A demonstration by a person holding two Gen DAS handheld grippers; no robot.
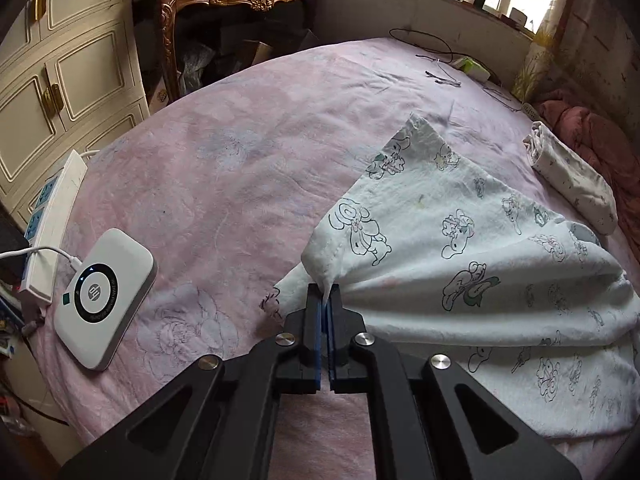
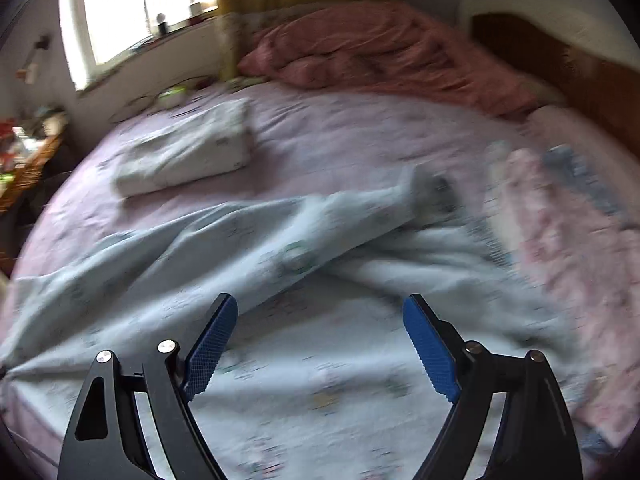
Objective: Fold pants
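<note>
A: Left gripper (image 1: 329, 294), how are the jaws?
B: Closed tight, pads almost together, w/ a pinch of the pants (image 1: 472, 264) edge between them. The cloth rises to a peak at the tips.
A: And the right gripper (image 2: 318, 322)?
B: Jaws wide apart, nothing between them. It hangs over the pants (image 2: 248, 264), not touching as far as I can see.
A: Where do the pants lie?
B: Spread on the pink bed (image 1: 224, 168), white w/ cartoon prints. One leg goes away toward the red quilt (image 2: 384, 52).
A: Other things?
B: A folded white cloth (image 2: 188, 152) farther on the bed, apart from the pants. At the bed's left edge a white device (image 1: 106, 300) w/ cable, beside a power strip (image 1: 54, 220).
A: What is unclear?
B: Right view is blurred; a pink pile (image 2: 560, 240) at the right, I cannot tell what it is.
</note>
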